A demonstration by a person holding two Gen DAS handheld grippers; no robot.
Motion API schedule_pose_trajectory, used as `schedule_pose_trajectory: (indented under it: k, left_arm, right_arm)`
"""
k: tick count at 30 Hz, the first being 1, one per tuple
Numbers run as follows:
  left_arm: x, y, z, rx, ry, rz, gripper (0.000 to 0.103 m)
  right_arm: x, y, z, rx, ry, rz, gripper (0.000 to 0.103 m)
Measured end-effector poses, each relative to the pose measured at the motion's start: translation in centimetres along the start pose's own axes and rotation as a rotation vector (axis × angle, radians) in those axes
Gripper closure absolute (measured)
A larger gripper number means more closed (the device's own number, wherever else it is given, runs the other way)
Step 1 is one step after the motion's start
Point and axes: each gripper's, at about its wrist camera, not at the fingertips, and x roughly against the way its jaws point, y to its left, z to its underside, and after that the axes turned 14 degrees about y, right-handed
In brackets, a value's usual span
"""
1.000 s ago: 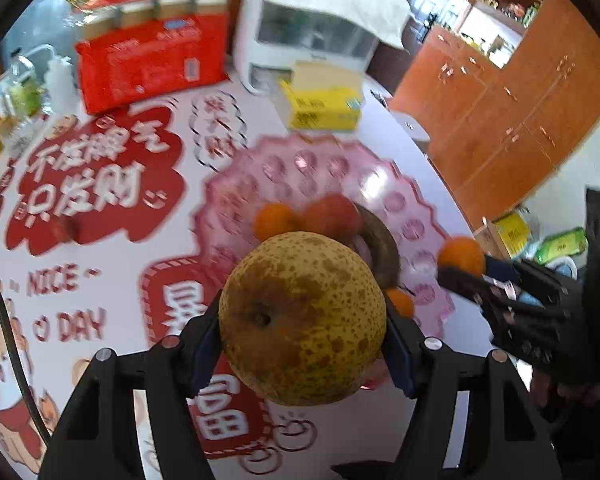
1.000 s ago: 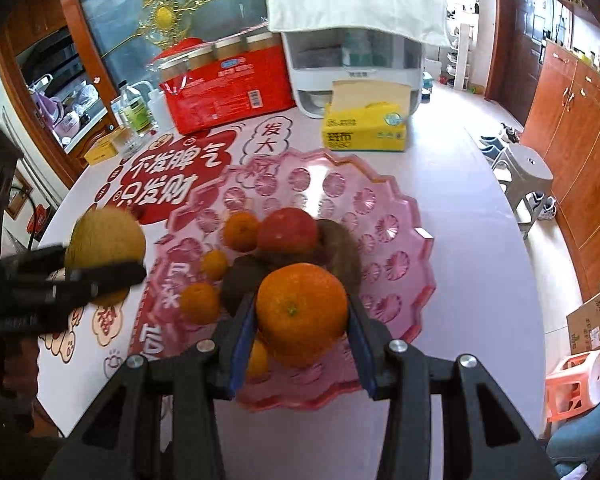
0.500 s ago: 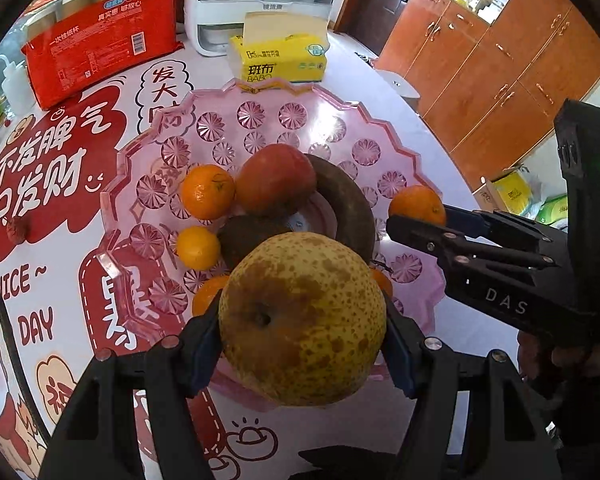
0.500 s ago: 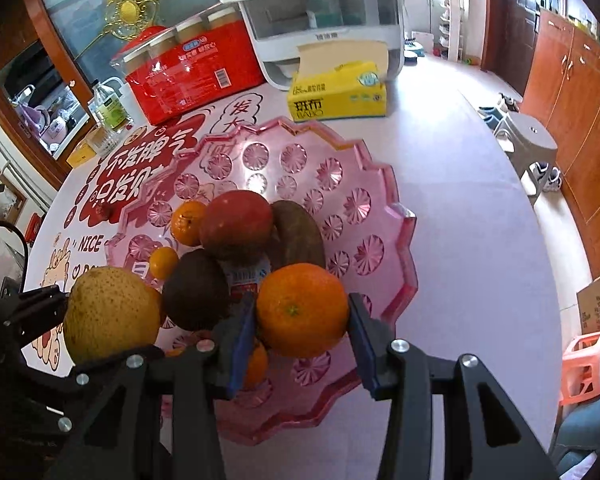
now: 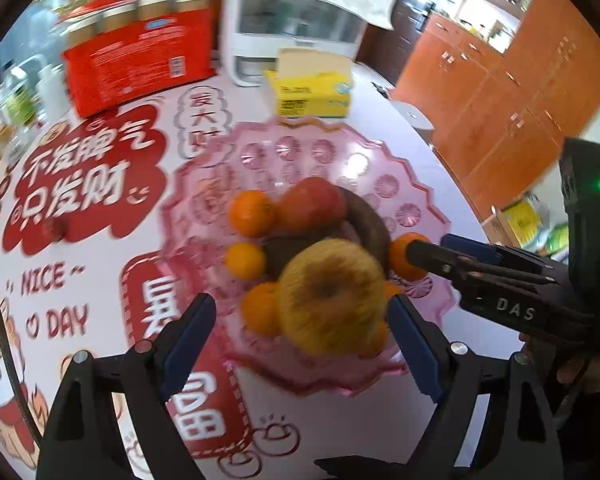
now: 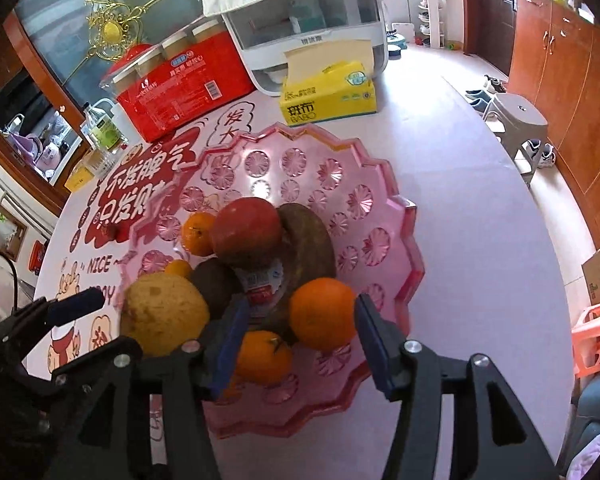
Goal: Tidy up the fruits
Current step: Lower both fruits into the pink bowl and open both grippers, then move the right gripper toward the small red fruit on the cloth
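A pink scalloped fruit plate point(image 5: 424, 216) point(image 6: 396, 208) holds a red apple point(image 6: 247, 229), brown fruits, and several small oranges. My left gripper point(image 5: 302, 322) is open; the speckled yellow pear point(image 5: 332, 297) point(image 6: 164, 314) sits free between its spread fingers at the plate's near edge. My right gripper point(image 6: 298, 330) is open too; the large orange point(image 6: 323, 314) lies between its fingers, on the plate by the brown fruit. In the left wrist view that orange point(image 5: 400, 256) shows behind the right gripper's fingertip.
A yellow tissue box point(image 6: 328, 94), a red drinks carton point(image 6: 184, 88) and a white appliance point(image 6: 304, 36) stand behind the plate. Bottles point(image 6: 104, 132) are at the far left. The table's right edge drops to the floor with stools point(image 6: 520, 120).
Both grippers have opened. The pear and the large orange, held a moment ago, now rest on the plate among the other fruit.
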Motion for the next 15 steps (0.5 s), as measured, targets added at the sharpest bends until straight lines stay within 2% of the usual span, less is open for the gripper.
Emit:
schedule_pose_trajectory:
  k: [8,10,12,15]
  left_arm:
    - [3.0,7.2,2.7,0.135,-0.023,-0.069,0.016]
    - [3.7,9.3,3.1,0.161,-0.031,-0.084,0.016]
    - [4.2,11.4,3.5,0.191,-0.036,-0.1,0.016]
    - [5.0,14.8,3.5,0.235,-0.046,-0.106,0.016]
  right_arm:
    - [0.9,4.3,0.6,0.038,-0.025,0.007,0.046]
    - [1.3,5.5,0.5,0.03,-0.055,0.046,0.046]
    - [1.5,6.5,0.4,0.038,-0.065,0.022,0.046]
    - [1.6,8.4,0.4,0.041,-0.079,0.041,0.045]
